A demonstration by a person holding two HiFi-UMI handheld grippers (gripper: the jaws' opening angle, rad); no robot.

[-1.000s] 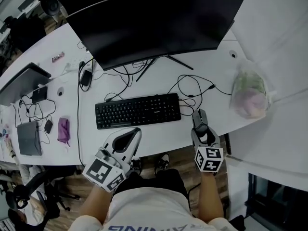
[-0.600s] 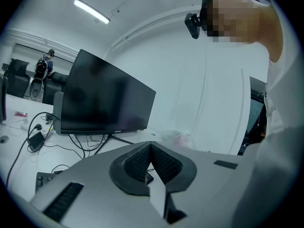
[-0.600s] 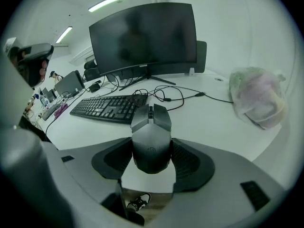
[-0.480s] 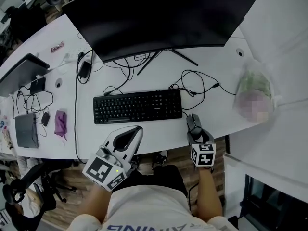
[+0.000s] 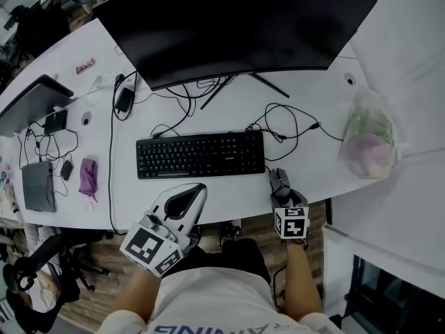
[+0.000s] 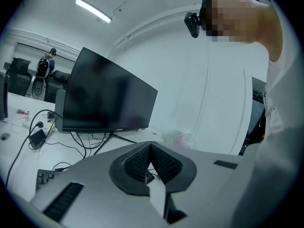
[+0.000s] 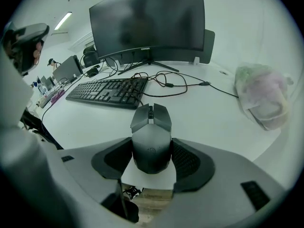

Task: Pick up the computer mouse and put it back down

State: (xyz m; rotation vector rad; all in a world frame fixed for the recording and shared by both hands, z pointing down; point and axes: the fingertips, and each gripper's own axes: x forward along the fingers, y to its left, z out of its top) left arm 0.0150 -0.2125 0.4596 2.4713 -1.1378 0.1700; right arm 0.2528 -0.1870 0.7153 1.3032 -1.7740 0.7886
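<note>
A dark grey computer mouse (image 5: 279, 181) (image 7: 151, 136) sits at the white desk's (image 5: 229, 195) front edge, just right of the black keyboard (image 5: 200, 154) (image 7: 108, 90). My right gripper (image 5: 284, 191) (image 7: 151, 145) is shut on the mouse, with a pad against each of its sides. The mouse's rear reaches past the desk edge; I cannot tell whether it is lifted. My left gripper (image 5: 197, 188) (image 6: 151, 146) hangs shut and empty at the desk's front edge, below the keyboard's middle.
A large curved monitor (image 5: 236, 26) stands behind the keyboard, with loose black cables (image 5: 285, 124) beside its foot. A plastic bag (image 5: 368, 138) (image 7: 263, 96) lies at the right. A laptop (image 5: 31, 103), chargers and small items crowd the desk's left end.
My right gripper has drawn back toward the desk's front edge with the mouse in it. The left gripper has hardly moved.
</note>
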